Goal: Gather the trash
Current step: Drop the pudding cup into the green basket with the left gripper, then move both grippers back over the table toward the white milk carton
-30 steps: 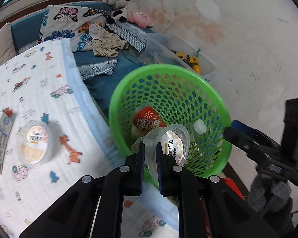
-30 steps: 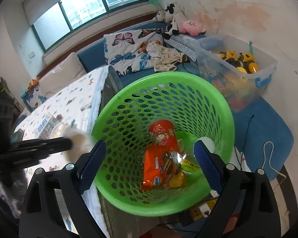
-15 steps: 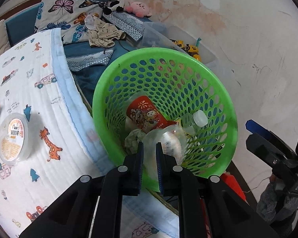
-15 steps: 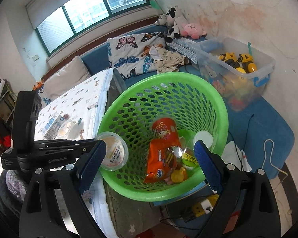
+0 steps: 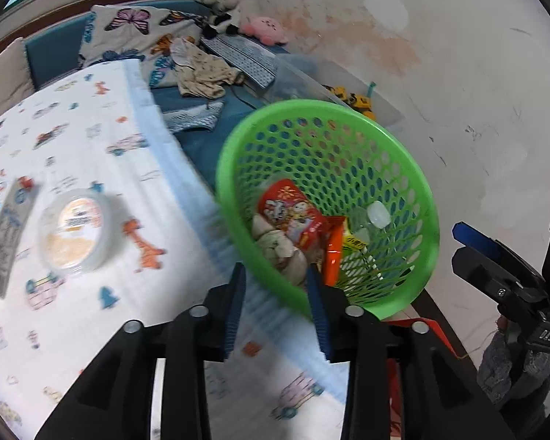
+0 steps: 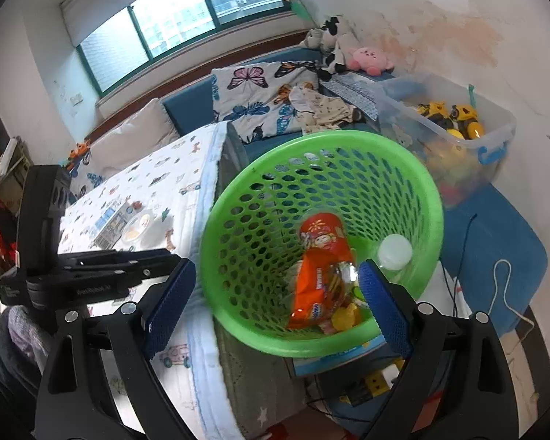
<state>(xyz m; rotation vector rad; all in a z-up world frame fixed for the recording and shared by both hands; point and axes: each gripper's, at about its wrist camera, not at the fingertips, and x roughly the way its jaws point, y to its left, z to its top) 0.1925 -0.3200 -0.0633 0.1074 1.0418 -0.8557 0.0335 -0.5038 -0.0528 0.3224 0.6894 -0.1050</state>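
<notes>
Two views, yours. From the left wrist, your left claw has just been opening, nothing between its jaws; ahead, the green basket holds a red snack cup, its length running up-left, and an orange wrapper. Left of it, a pudding cup lies flat.

From the right wrist, your right claw gapes empty before the basket.

Big window up on the far wall, daylight coming in. White wall on the right, with reddish stains. Blue couch under the window, with a butterfly pillow and soft toys in its far corner. Clear toy box by the white wall. Bed with a white animal-print blanket. Blue mat on the floor.
</notes>
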